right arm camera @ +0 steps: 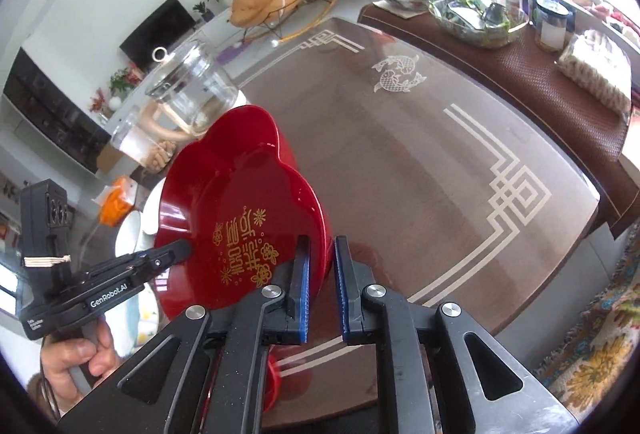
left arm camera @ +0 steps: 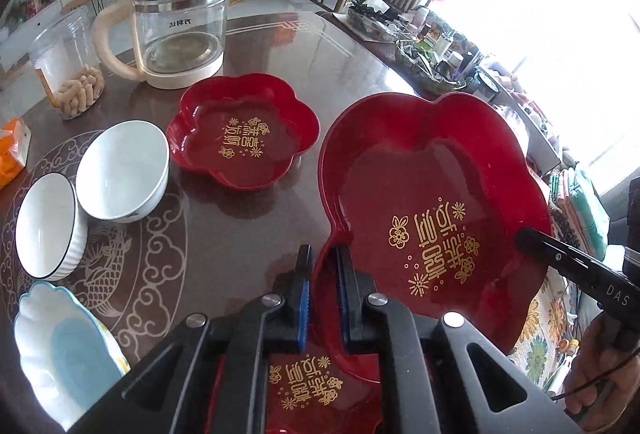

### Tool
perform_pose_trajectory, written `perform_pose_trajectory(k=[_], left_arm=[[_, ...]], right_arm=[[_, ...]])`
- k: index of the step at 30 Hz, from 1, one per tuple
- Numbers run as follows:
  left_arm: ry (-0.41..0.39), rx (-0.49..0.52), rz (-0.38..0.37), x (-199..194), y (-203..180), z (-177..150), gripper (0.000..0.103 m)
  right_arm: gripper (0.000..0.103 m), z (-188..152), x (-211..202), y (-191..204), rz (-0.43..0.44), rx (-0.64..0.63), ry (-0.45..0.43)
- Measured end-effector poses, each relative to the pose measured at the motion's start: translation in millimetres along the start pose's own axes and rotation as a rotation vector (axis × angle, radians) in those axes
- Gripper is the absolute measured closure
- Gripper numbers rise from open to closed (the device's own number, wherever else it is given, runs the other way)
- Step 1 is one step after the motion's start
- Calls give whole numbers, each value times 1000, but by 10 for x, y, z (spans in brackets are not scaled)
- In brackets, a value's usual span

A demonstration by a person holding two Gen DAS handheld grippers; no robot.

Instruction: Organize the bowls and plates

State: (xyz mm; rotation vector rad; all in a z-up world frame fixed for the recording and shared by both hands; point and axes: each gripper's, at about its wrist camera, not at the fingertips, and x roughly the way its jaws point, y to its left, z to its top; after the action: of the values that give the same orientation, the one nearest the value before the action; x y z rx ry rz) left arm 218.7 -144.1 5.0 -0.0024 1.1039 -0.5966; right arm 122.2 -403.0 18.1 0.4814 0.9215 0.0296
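Observation:
A large red flower-shaped plate [left arm camera: 432, 194] with gold characters is lifted and tilted between both grippers. My left gripper [left arm camera: 323, 266] is shut on its near rim. My right gripper [right arm camera: 322, 258] is shut on its opposite rim; the plate [right arm camera: 240, 218] stands steeply in the right wrist view. A second red plate [left arm camera: 304, 386] lies below it, under my left gripper. A third red plate [left arm camera: 242, 130] sits on the table farther back. Two white bowls [left arm camera: 122, 170] [left arm camera: 48, 226] stand at the left, and a scalloped blue-and-white dish [left arm camera: 64, 350] at the near left.
A glass kettle [left arm camera: 180, 22] and a jar of peanuts [left arm camera: 70, 62] stand at the back left of the brown patterned table [right arm camera: 420, 174]. An orange bag [left arm camera: 12, 150] lies at the far left. Trays of bottles and jars [right arm camera: 476, 14] crowd the table's far right side.

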Motion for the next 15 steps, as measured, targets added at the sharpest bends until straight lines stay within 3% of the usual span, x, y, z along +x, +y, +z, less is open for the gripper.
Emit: perform_pose_trajectory(k=[4, 8, 15], left_arm=[[-4, 6, 64, -157, 199, -201, 86], [22, -21, 97, -35, 371, -400, 81], [69, 43, 143, 225, 325, -714, 79]], right_arm=[[86, -342, -57, 299, 61, -1, 36], [85, -704, 112, 437, 94, 18, 107], [85, -1100, 397, 301, 86, 93, 183]])
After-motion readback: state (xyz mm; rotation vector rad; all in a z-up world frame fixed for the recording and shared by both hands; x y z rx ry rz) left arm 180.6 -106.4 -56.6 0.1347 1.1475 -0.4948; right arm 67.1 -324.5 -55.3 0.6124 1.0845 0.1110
